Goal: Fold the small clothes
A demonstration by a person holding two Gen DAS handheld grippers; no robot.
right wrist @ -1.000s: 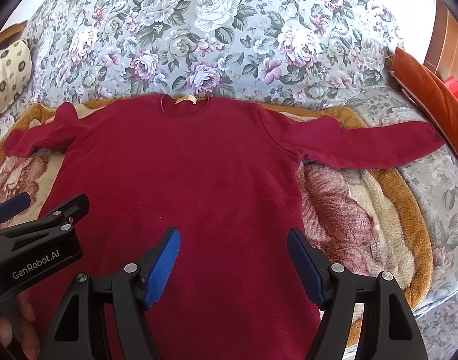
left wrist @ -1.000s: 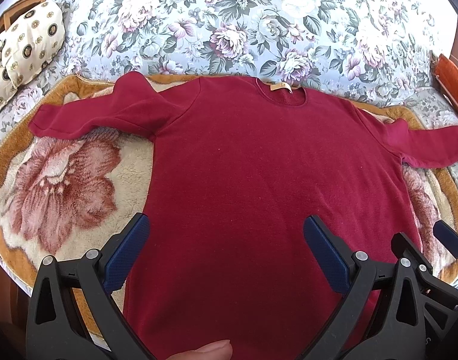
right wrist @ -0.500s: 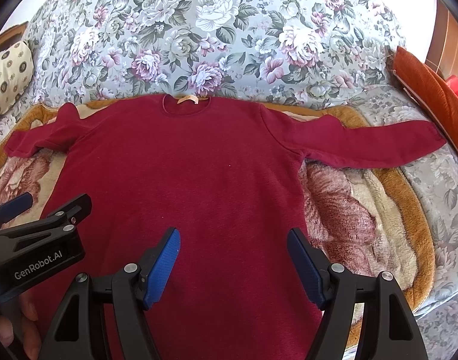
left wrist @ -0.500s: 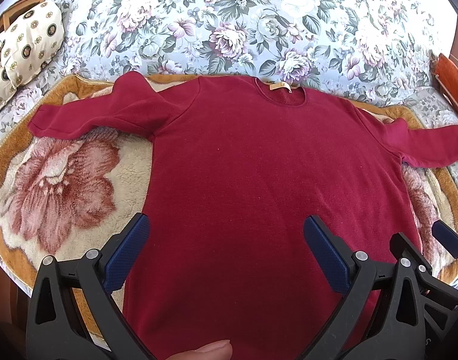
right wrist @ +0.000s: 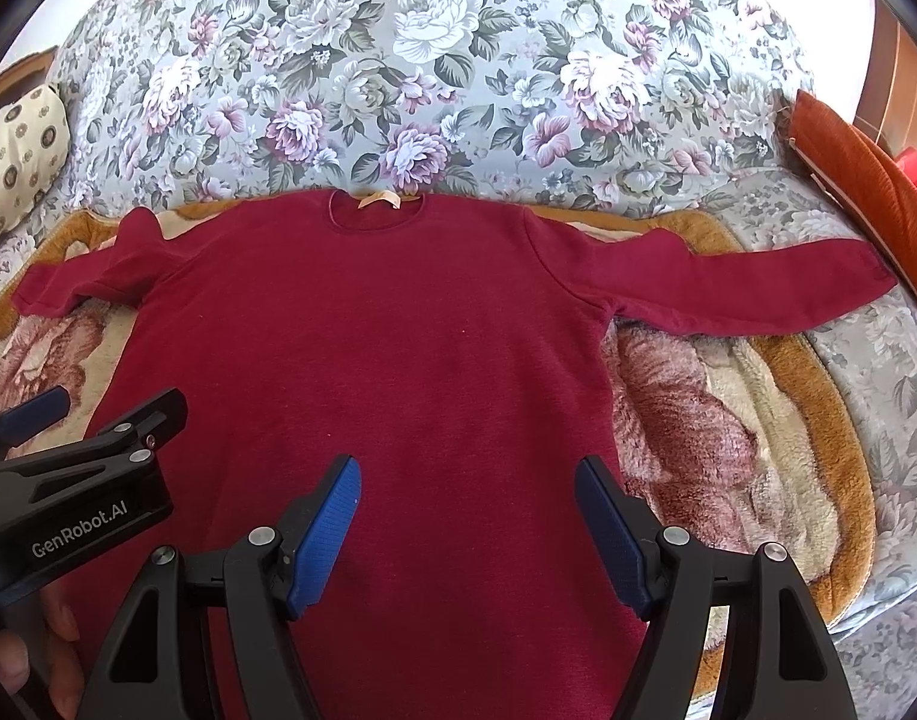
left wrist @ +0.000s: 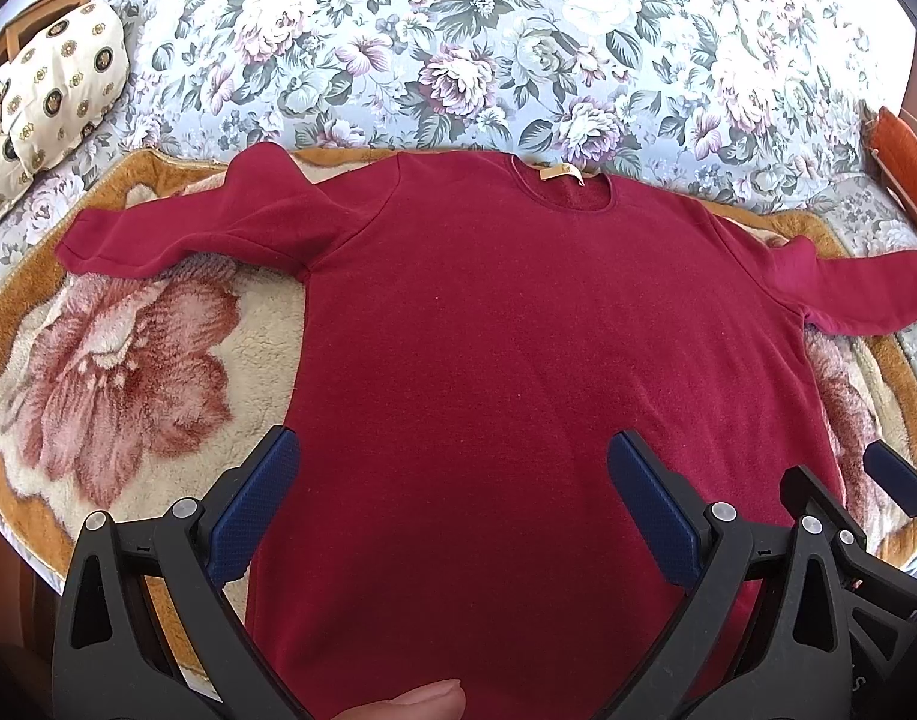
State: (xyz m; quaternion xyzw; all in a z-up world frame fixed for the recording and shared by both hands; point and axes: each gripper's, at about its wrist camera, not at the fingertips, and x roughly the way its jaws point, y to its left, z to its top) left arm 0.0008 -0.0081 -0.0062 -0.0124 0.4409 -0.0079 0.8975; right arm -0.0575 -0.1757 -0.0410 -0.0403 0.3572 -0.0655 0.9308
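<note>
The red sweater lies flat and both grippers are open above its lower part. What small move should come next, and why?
Probably move the right gripper toward the right sleeve to fold it inward. The sweater lies spread face-up on the blanket with both sleeves stretched outward, nothing is folded yet, and the left gripper, like the right, holds nothing.

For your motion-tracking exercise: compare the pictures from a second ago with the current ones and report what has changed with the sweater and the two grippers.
Nothing visibly changed. The red sweater lies spread flat on the blanket with both sleeves out, and the left gripper and right gripper hover open above its lower part, holding nothing.
</note>
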